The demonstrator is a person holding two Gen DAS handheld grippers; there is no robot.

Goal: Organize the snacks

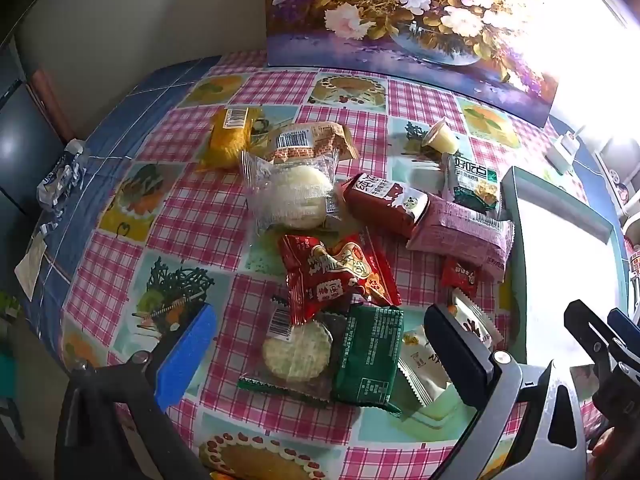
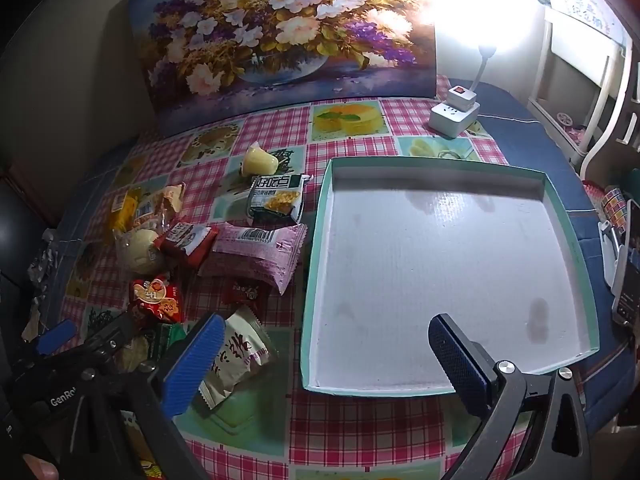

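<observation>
Several wrapped snacks lie in a loose pile on the checked tablecloth. My left gripper (image 1: 320, 356) hangs open over the pile's near end, with a round cracker pack (image 1: 298, 354) and a green packet (image 1: 366, 354) beneath the gap between its fingers. Farther off lie a red packet (image 1: 336, 276), a white bun (image 1: 296, 196), a red carton (image 1: 384, 202) and a pink packet (image 1: 460, 232). My right gripper (image 2: 326, 362) is open above the near left corner of a teal-rimmed white tray (image 2: 440, 264). A white packet (image 2: 236, 356) lies by its left finger.
A flower painting (image 2: 280, 32) leans on the wall behind the table. A white socket block with a lamp (image 2: 454, 114) stands behind the tray. A phone on a stand (image 2: 628, 272) is at the right edge. Crumpled foil (image 1: 60, 176) lies at the left edge.
</observation>
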